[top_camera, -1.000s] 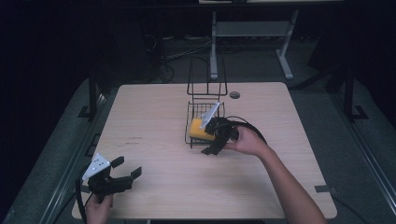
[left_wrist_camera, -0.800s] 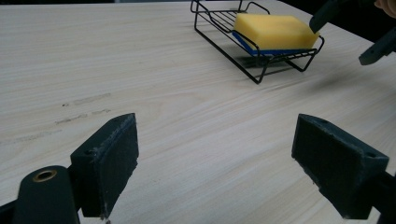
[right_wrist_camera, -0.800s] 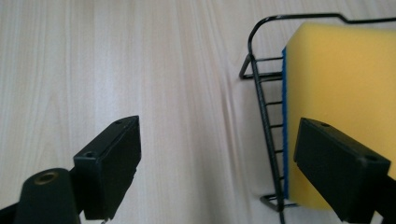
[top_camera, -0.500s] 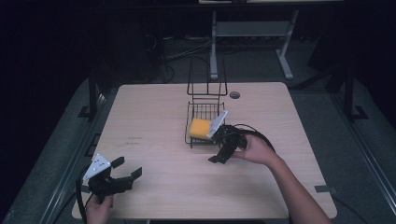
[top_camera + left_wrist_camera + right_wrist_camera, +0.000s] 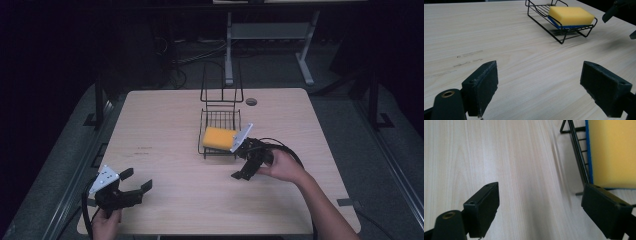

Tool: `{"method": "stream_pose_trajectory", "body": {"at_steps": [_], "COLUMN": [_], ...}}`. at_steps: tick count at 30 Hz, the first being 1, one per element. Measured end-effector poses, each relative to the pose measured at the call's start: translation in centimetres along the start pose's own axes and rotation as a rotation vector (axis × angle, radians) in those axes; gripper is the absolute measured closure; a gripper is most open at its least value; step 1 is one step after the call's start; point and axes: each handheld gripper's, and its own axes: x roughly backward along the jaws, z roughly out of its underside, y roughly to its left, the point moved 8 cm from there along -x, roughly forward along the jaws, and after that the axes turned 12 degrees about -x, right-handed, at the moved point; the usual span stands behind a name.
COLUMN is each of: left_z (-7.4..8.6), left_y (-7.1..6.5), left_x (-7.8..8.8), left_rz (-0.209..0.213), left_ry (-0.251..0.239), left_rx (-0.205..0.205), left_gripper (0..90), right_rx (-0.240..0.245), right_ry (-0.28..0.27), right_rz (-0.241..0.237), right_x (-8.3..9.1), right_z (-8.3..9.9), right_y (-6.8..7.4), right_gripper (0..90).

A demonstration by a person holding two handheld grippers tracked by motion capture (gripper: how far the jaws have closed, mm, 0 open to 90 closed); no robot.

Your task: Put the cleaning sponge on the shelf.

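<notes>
Since half a second ago the right gripper (image 5: 246, 169) has drawn back from the rack toward the near edge and now sits lower and nearer the person; one second ago it was right over the sponge. Left gripper unchanged over that time.

Table (image 5: 165, 120): light wood top, bare apart from the items below. A small round hole (image 5: 251, 101) lies near its far edge, just right of the rack's tall back.

Wire rack (image 5: 220, 120): black, standing right of the table's centre, with a tall looped back at the far side and a shallow basket at the near side. Basket holds one item.

Sponge (image 5: 219, 138): yellow with a blue underside, lying flat in the near part of the basket, inside the wire rim. In the left gripper view the sponge (image 5: 571, 15) rests on the basket's wires, blue layer down. In the right gripper view the sponge (image 5: 611, 152) and the rack's edge sit at upper right, beyond the right-hand jaw.

Right gripper: held just off the rack's near right corner, jaws wide apart, nothing between them, bare table beneath.

Left gripper (image 5: 134, 181): at the table's near left corner, well apart from the rack, jaws wide apart and empty, pointed toward the rack.
</notes>
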Motion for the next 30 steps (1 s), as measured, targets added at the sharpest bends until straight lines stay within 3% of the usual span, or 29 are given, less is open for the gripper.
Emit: {"method": "stream_pose_trajectory", "body": {"at_steps": [30], "left_z": [0.0], "left_y": [0.0], "left_x": [0.1], "left_rz": [-0.003], "left_ry": [0.003], "left_rx": [-0.007], "left_gripper": [14.0], "right_rx": [-0.059], "right_ry": [-0.002], "right_rz": [0.029], "right_x": [1.2], "right_z": [4.0], "right_y": [-0.5], "right_gripper": [14.7]}}
